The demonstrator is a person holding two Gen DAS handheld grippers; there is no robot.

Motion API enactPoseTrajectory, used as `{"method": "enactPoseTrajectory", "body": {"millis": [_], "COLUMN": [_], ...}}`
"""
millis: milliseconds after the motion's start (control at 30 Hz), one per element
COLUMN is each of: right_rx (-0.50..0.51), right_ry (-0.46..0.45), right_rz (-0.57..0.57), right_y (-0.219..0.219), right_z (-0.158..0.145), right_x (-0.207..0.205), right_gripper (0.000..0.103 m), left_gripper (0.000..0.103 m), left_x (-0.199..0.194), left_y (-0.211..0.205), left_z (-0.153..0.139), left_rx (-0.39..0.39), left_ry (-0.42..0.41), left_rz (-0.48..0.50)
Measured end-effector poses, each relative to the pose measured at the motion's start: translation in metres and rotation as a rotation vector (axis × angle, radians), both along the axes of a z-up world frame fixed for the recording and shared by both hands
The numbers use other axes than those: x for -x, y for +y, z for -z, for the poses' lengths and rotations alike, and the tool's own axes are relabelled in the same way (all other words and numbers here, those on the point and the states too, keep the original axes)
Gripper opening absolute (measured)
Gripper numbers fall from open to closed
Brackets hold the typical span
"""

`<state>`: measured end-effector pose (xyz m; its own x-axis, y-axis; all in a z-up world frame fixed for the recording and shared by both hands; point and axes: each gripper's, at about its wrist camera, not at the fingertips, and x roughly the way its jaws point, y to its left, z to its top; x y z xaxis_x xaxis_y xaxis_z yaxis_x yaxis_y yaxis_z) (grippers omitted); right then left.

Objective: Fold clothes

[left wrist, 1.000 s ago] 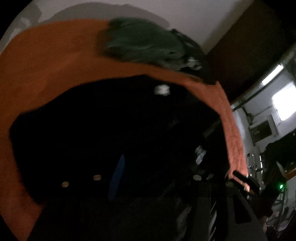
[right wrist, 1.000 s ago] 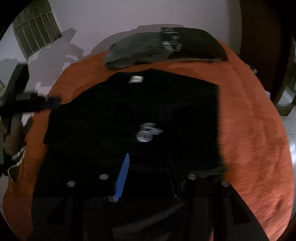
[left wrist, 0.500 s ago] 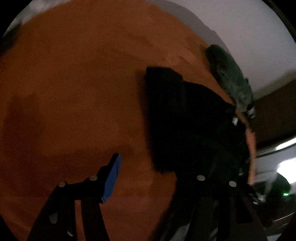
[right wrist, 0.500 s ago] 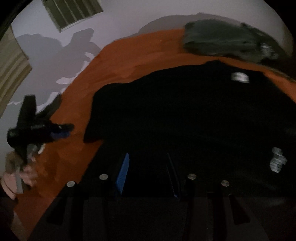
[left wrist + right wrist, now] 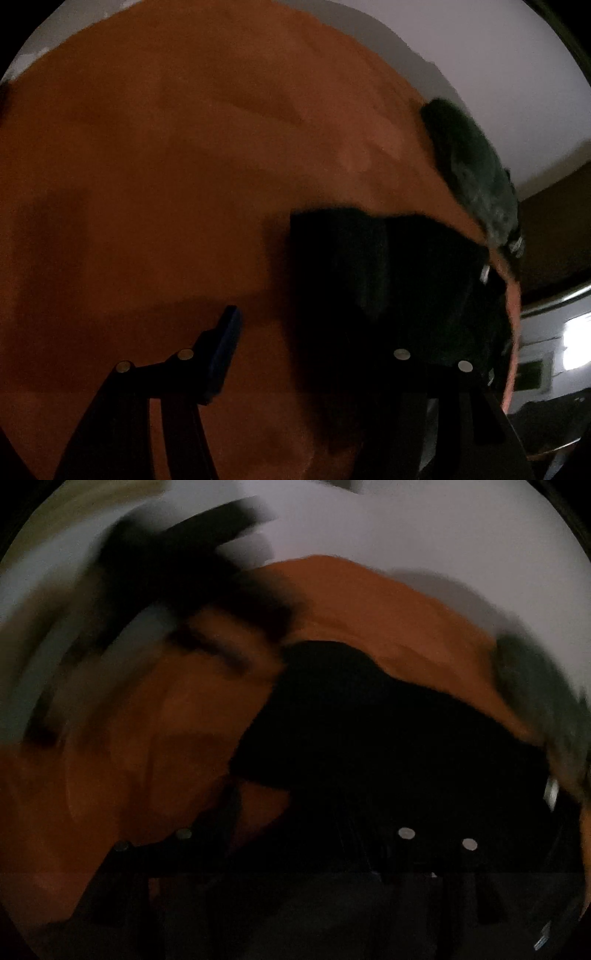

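— Lying flat on the fuzzy orange blanket (image 5: 184,166), my black T-shirt (image 5: 388,288) shows one short sleeve sticking out, matte and creaseless.

— And your claws?

— My left gripper (image 5: 317,343) is spread wide, blue pad over bare blanket; half a second ago likewise. My right gripper (image 5: 295,812) is blurred: cannot tell. A grey folded garment (image 5: 476,173) sits beyond.
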<state>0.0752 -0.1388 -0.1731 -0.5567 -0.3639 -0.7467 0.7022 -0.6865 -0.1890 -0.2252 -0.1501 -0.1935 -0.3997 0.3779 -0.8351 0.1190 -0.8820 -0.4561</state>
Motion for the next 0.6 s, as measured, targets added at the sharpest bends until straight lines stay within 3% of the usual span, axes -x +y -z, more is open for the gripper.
{"method": "enactPoseTrajectory", "body": {"millis": [67,133,200,233,267,300,333,500,600], "right_rx": [-0.063,-0.112,-0.144,-0.154,-0.161,-0.16,-0.152,0.115,0.362], "right_ry": [0.073,0.125,0.149,0.152,0.149,0.141,0.135,0.041,-0.154], "right_rz": [-0.037,-0.062,-0.079,-0.084,-0.086,-0.09,-0.086,0.036,0.16], "right_y": [-0.018,-0.032,-0.042,-0.045,-0.047,-0.047,-0.048,-0.008,0.043], "right_z": [0.008,0.015,0.02,0.023,0.024,0.026,0.026,-0.008,-0.021], "right_x": [-0.009,-0.014,-0.014,-0.013,-0.011,-0.009,-0.007,0.004,0.023], "right_gripper": [0.038,0.034,0.034,0.033,0.026,0.017,0.004,0.003,0.003], "left_gripper": [0.06,0.06,0.06,0.055,0.046,0.022,0.005,0.005,0.005], "left_x": [0.012,0.021,0.025,0.025,0.026,0.026,0.027,0.029,0.035], "left_y": [-0.001,0.001,0.003,0.004,0.004,0.005,0.006,0.011,0.037], "left_z": [0.002,0.005,0.009,0.006,0.003,0.001,-0.002,-0.016,-0.043], "left_rx": [0.019,0.076,0.076,0.068,0.061,0.053,0.045,0.007,0.022], "left_ry": [0.024,0.052,0.046,0.05,0.055,0.059,0.064,0.086,0.111], "left_rz": [0.014,0.029,0.045,0.044,0.042,0.04,0.038,0.03,0.096]}}
